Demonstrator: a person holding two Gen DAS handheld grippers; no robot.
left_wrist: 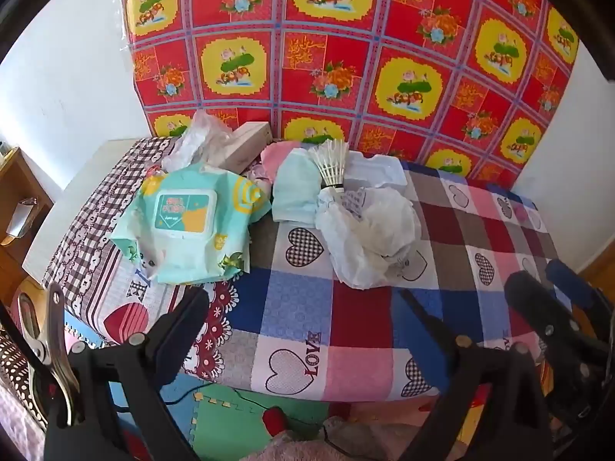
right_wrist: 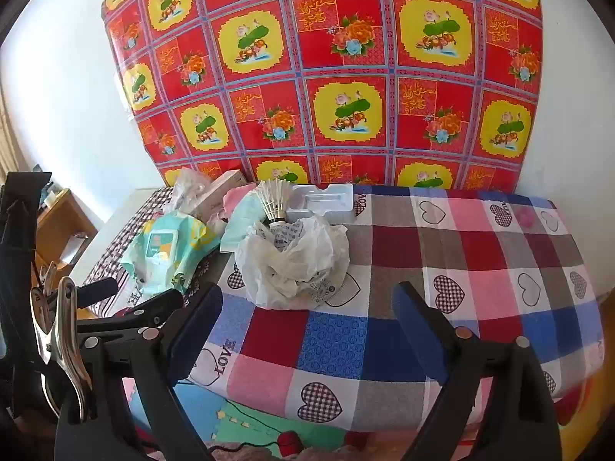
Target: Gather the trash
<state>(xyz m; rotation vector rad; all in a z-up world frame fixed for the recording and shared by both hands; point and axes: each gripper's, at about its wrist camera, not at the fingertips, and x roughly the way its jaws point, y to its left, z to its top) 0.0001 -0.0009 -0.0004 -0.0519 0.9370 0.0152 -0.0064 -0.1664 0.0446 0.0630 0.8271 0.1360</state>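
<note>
Trash lies on a table with a checked heart cloth (left_wrist: 346, 307). A crumpled white plastic bag (left_wrist: 369, 238) (right_wrist: 296, 265) sits mid-table. Behind it are a white shuttlecock (left_wrist: 332, 165) (right_wrist: 275, 199), a white foam tray (left_wrist: 378, 173) (right_wrist: 323, 198), a pale green cloth (left_wrist: 296, 192) and a teal wet-wipe pack (left_wrist: 188, 223) (right_wrist: 165, 249). My left gripper (left_wrist: 303, 307) is open and empty, short of the bag. My right gripper (right_wrist: 307, 307) is open and empty, just in front of the bag. In the left wrist view the right gripper (left_wrist: 538, 296) shows at the right edge.
A cardboard box (left_wrist: 246, 146) and clear plastic wrap (left_wrist: 200, 134) lie at the back left. A red floral sheet (left_wrist: 346, 57) stands behind the table. A wooden shelf (left_wrist: 15, 211) is at the left. Foam floor mats (left_wrist: 230, 415) and a cable lie below.
</note>
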